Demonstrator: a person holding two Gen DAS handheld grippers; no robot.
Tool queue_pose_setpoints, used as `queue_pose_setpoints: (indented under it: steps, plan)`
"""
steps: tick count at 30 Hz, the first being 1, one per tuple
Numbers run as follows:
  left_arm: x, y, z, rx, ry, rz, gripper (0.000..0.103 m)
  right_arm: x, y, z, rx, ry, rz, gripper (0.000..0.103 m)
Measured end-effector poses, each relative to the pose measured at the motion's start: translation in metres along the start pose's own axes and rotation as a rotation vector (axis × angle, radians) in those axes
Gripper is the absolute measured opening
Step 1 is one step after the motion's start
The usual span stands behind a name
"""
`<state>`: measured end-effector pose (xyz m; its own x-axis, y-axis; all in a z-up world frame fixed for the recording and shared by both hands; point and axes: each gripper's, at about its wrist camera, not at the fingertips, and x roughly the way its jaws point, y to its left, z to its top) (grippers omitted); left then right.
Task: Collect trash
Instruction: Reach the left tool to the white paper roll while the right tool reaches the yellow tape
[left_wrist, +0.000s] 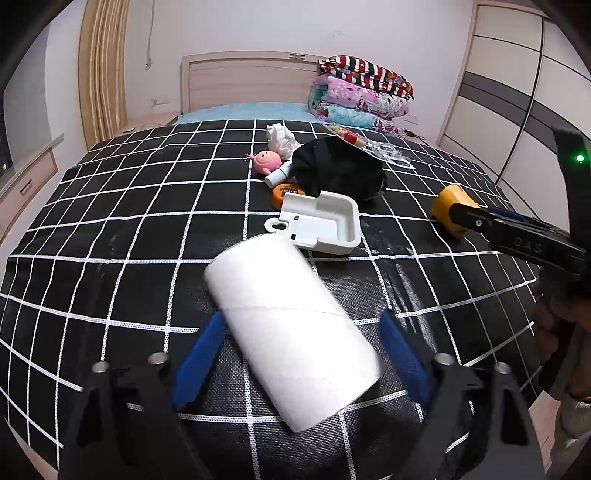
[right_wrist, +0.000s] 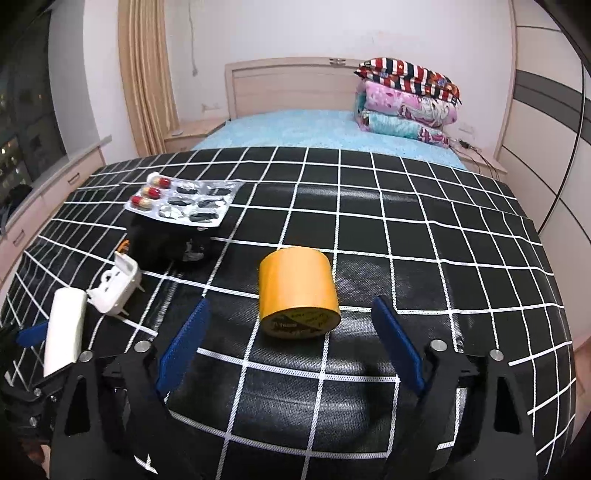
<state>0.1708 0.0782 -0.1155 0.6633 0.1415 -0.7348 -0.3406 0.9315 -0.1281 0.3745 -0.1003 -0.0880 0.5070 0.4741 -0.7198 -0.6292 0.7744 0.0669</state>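
A white paper roll (left_wrist: 291, 328) lies on its side on the black checked bedcover (left_wrist: 129, 229). My left gripper (left_wrist: 302, 315) straddles it with its blue fingers open; the left pad is at the roll's edge and the right pad stands apart from it. A yellow tape roll (right_wrist: 297, 291) stands on end on the cover. My right gripper (right_wrist: 290, 301) is open around it, with a gap on each side. The left wrist view shows the same tape roll (left_wrist: 452, 210) at the right gripper's fingers (left_wrist: 480, 221).
A white plastic box (left_wrist: 321, 225), a black bag (left_wrist: 340, 170), a blister pack of capsules (right_wrist: 184, 201), a pink toy (left_wrist: 266, 161), crumpled tissue (left_wrist: 280, 138) and an orange roll (left_wrist: 282, 194) lie mid-bed. Folded quilts (left_wrist: 362, 92) are stacked by the headboard.
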Motion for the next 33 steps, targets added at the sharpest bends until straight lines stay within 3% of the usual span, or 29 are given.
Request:
queue_pose_setpoints:
  steps: [6, 9, 20, 27, 29, 33]
  plan:
    - [0.0, -0.002, -0.002, -0.009, -0.012, 0.001, 0.072, 0.014, -0.003, 0.003, 0.009, 0.028, -0.005, 0.067]
    - [-0.002, -0.001, -0.003, -0.006, -0.02, -0.002, 0.068, 0.019, -0.003, 0.002, 0.022, 0.048, -0.002, 0.048]
    - [-0.018, 0.001, -0.002, 0.001, -0.057, -0.01, 0.042, 0.004, -0.003, -0.004, 0.034, 0.018, 0.025, 0.048]
    - [-0.018, -0.002, -0.002, 0.016, -0.033, -0.004, 0.044, -0.006, 0.0, -0.008, 0.045, 0.008, 0.026, 0.048]
    - [-0.013, -0.003, -0.001, 0.02, -0.003, -0.006, 0.054, -0.009, -0.001, -0.009, 0.049, 0.004, 0.029, 0.048]
    - [0.001, -0.007, -0.004, 0.032, 0.044, 0.01, 0.06, -0.013, 0.002, -0.011, 0.048, 0.0, 0.033, 0.048]
